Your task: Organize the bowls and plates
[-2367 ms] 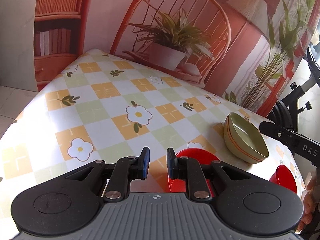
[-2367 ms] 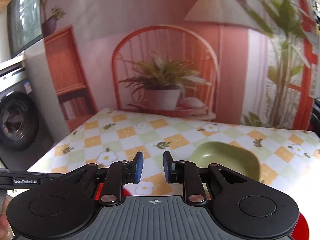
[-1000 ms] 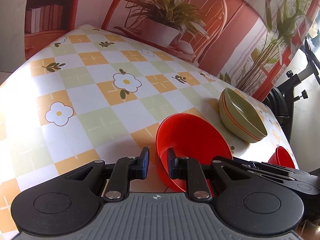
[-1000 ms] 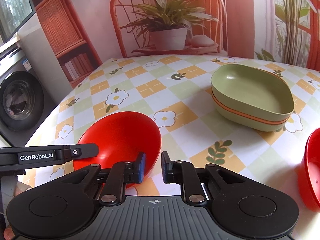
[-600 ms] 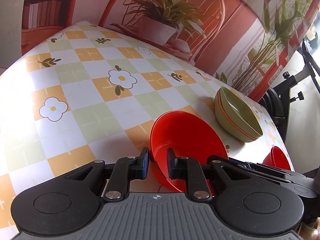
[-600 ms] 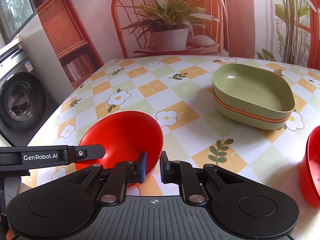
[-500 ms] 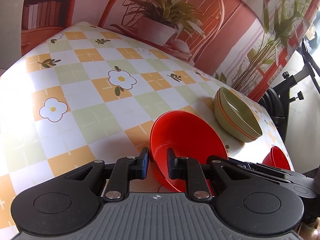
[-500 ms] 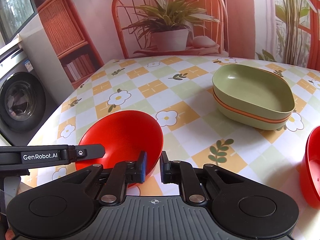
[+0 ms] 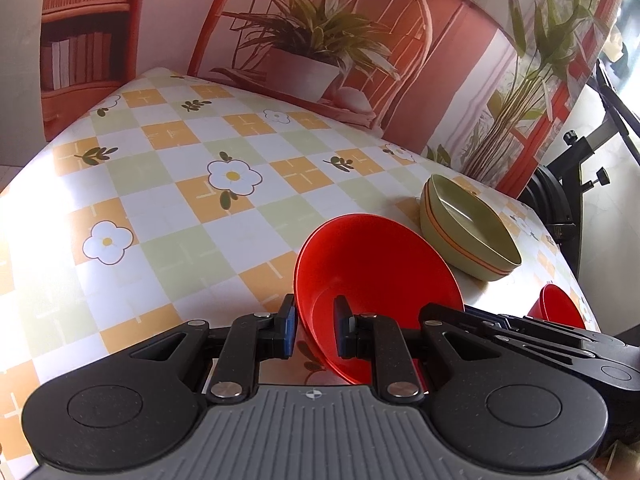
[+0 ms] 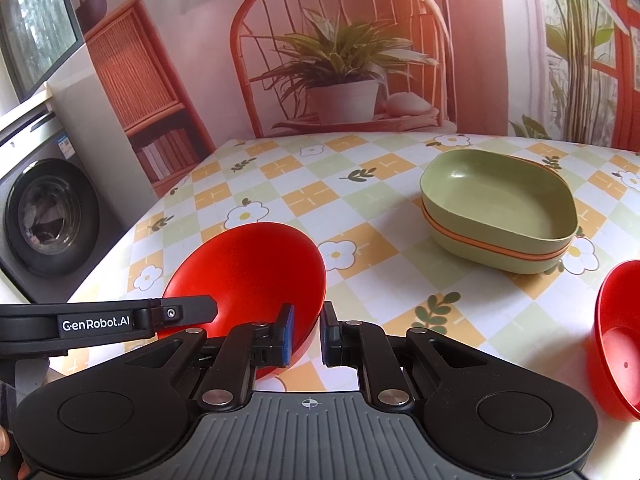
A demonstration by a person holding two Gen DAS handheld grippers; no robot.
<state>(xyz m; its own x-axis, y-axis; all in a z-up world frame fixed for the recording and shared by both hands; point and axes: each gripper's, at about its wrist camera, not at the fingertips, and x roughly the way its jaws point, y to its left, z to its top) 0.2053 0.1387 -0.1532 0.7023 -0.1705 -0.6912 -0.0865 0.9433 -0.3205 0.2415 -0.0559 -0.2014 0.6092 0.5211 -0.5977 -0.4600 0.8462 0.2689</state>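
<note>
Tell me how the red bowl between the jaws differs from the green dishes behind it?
The red bowl is round; the green dishes are squarish with rounded corners. The red bowl is single and tipped up, its rim sitting between the jaws of the left gripper and the right gripper; the green dishes sit flat, stacked, untouched. Both are plain, hold nothing, and share the flowered tablecloth.

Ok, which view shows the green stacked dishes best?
The right wrist view: the green stacked dishes sit unobstructed, the top one's inside and the orange stripe plain. The left wrist view shows them smaller, off to the right, skewed by the fisheye.
</note>
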